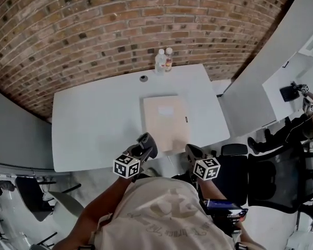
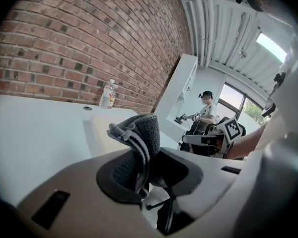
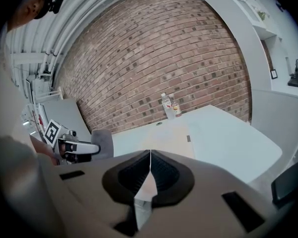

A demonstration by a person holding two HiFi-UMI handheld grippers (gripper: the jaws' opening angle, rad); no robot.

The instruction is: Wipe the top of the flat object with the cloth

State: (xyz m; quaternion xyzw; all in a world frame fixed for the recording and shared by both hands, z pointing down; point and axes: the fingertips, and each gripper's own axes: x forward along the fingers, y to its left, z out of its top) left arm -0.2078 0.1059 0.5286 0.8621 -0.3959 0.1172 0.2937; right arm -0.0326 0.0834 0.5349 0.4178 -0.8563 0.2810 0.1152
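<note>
Left gripper [image 1: 144,146] clamps bunched grey towelling cloth [image 2: 136,133]; right gripper [image 1: 192,151] jaws together, empty. Unheld flat beige board [image 1: 166,120] may slide on white table [image 1: 94,124] when wiped.

In the head view the bunched grey cloth [image 1: 148,142] and the left tongs [image 1: 145,146] cover the near left corner of the flat beige rectangular board [image 1: 166,120]. Whether cloth meets board there cannot be told. The right tongs [image 1: 192,151] overlap its near right corner. In the left gripper view the cloth fills the tongs' gap and hides their inner faces. Three things are too small to tell: the small dark round thing [image 1: 143,78] near the white bench's [image 1: 94,124] far edge, the dark mark [image 1: 187,119] on the board's right edge, and the labels of the two clear bottles [image 1: 164,60].
</note>
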